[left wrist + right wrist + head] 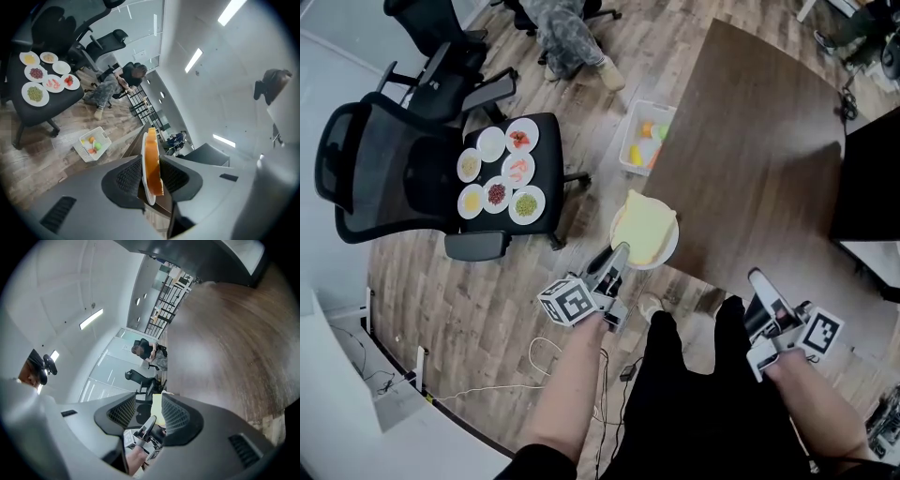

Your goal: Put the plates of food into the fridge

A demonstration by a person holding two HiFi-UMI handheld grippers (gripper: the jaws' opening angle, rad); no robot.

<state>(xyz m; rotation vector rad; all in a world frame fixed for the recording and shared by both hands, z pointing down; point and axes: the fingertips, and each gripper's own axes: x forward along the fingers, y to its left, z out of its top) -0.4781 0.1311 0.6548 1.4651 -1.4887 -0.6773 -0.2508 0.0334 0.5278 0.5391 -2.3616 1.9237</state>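
Above wood flooring (487, 300) by a dark table (750, 141), the outstretched left gripper (622, 249) pinches a plate (668, 257) by its near rim; its yellow food (647, 225) is unidentifiable. The right gripper (757, 278) gapes empty.

A floor of pale wood planks (487, 300) runs under a large dark brown table (750, 141) and a black mesh office chair (366, 178), with a second black chair (441, 37) just behind it beside a pale wall (328, 56). A white cable (487, 386) trails over the floor. Overhead, long strip lights (232, 11) glow on a white ceiling, and glass partitions (136, 28) close the far side
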